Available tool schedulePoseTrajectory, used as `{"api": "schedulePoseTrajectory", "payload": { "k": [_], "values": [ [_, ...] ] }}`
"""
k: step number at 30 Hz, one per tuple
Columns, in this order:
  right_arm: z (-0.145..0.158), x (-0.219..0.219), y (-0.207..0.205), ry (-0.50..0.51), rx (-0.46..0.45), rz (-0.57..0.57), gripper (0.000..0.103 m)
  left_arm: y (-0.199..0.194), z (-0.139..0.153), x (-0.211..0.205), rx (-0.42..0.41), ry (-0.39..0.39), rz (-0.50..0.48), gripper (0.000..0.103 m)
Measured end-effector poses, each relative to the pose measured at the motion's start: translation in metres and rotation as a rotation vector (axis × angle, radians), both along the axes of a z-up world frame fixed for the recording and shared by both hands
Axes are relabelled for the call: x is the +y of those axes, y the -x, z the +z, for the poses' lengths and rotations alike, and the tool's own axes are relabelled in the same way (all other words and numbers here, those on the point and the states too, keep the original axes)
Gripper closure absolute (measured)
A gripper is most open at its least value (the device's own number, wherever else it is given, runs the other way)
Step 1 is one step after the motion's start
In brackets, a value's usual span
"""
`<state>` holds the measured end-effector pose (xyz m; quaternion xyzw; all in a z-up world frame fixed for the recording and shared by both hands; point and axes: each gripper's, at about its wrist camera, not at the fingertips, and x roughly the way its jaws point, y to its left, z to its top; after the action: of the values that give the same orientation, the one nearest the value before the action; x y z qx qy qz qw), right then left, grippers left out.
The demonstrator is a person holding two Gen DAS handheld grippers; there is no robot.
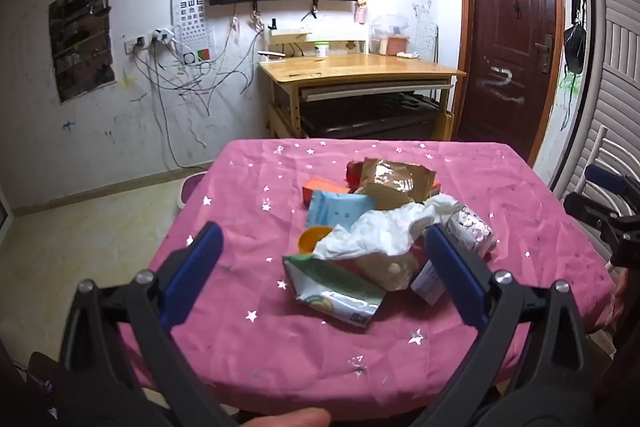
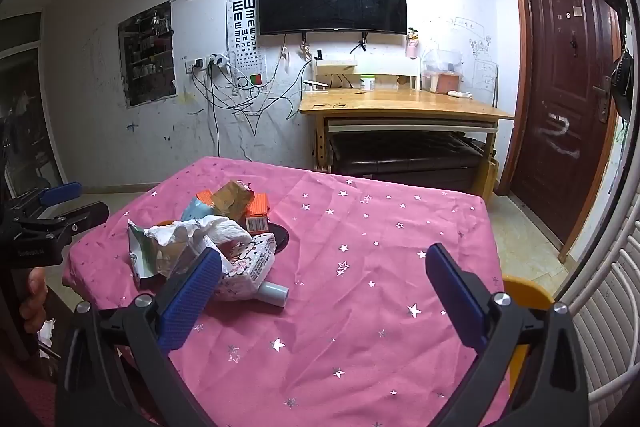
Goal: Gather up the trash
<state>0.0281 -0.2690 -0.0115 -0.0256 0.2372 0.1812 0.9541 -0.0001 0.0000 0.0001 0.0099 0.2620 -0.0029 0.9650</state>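
**A:** Trash pile [image 1: 372, 235] sits a bit past the middle of the pink star tablecloth [image 1: 256, 347], all heaped together: brown foil pouch [image 1: 396, 175] at the back, orange box [image 1: 320, 189] and light blue pack [image 1: 340, 211] behind a crumpled white plastic bag [image 1: 380, 231], green-and-white wrapper [image 1: 336, 287] lying flat at the front. Which gripper would you send in?

**B:** Left gripper [image 1: 320, 259], I'd say. In its own view the heap is dead ahead, framed between the two blue fingers [image 1: 196, 267], which are spread wide with nothing in them. It hangs over the near edge of the table, short of the pile, touching nothing.

**A:** And the right gripper [image 2: 320, 283]?

**B:** Also wide open and empty, but from its camera the pile is off to the left, with only the pink printed packet [image 2: 248, 263] and a small grey tube [image 2: 274, 293] near its left finger. Straight ahead of it is bare cloth. So it'd have to swing sideways first.

**A:** Long axis?

**B:** Heap runs roughly front to back from the left side. The green-and-white wrapper is nearest, and its long side looks to lie across the jaws, so my guess is that's the easy first grab. There's something yellow [image 2: 524, 291] by the table's right edge; maybe a bin, can't tell.
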Motion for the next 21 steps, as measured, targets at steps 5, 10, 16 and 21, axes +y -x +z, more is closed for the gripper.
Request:
{"api": "schedulePoseTrajectory", "payload": {
  "k": [5, 10, 16, 21],
  "values": [
    [0.0003, 0.0002, 0.0004, -0.002, -0.002, 0.002, 0.007, 0.0003, 0.0005, 0.0001, 0.001, 0.000, 0.000, 0.006],
    [-0.0025, 0.0009, -0.0004, 0.003, -0.003, 0.002, 0.007, -0.0002, -0.0001, 0.0000, 0.005, -0.001, 0.000, 0.006],
    [0.0004, 0.0018, 0.0011, 0.012, -0.005, 0.002, 0.007, -0.0001, 0.0003, 0.0010, 0.004, 0.000, -0.001, 0.006],
    [0.0004, 0.0012, 0.0008, 0.012, -0.004, 0.002, 0.007, -0.0003, -0.0001, 0.0001, 0.006, 0.000, 0.000, 0.006]
  ]
}}
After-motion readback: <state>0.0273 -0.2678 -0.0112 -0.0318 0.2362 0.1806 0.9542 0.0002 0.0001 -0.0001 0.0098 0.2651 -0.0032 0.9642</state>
